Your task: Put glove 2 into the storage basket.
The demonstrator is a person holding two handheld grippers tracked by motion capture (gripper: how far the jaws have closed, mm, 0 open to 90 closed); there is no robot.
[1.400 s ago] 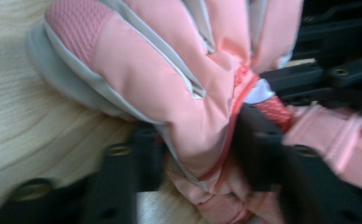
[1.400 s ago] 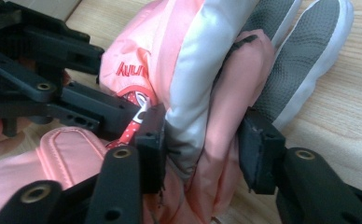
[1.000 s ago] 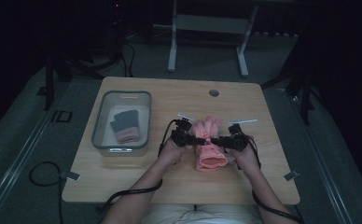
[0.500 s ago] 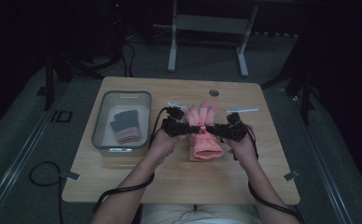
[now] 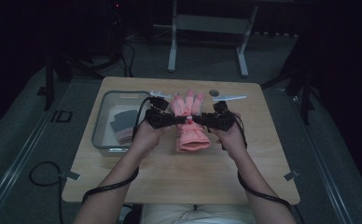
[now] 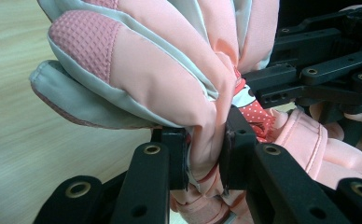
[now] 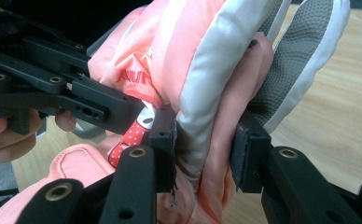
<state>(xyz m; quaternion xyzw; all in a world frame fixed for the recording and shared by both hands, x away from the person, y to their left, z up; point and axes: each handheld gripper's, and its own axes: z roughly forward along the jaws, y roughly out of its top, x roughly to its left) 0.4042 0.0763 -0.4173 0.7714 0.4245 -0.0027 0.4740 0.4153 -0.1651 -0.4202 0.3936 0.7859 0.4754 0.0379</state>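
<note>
A pink padded glove point(image 5: 191, 123) with grey trim hangs above the middle of the wooden table point(image 5: 137, 182), fingers pointing away from the person. My left gripper point(image 5: 183, 120) pinches its left side; in the left gripper view the black jaws squeeze the pink fabric point(image 6: 202, 140) tight at my left gripper point(image 6: 206, 156). My right gripper point(image 5: 193, 121) clamps the glove's other side. In the right gripper view the pads of my right gripper point(image 7: 205, 154) press a thick fold of the glove point(image 7: 207, 93). The two grippers face each other across the glove.
A clear plastic bin point(image 5: 102, 140) stands at the table's left, with a dark folded item point(image 5: 123, 122) and a pink one inside. A small round hole point(image 5: 213, 93) marks the table's far edge. A metal stand point(image 5: 207, 28) rises on the floor beyond the table.
Both hands have lifted the glove up off the table and carried it farther from the person. The grips on it look unchanged.
</note>
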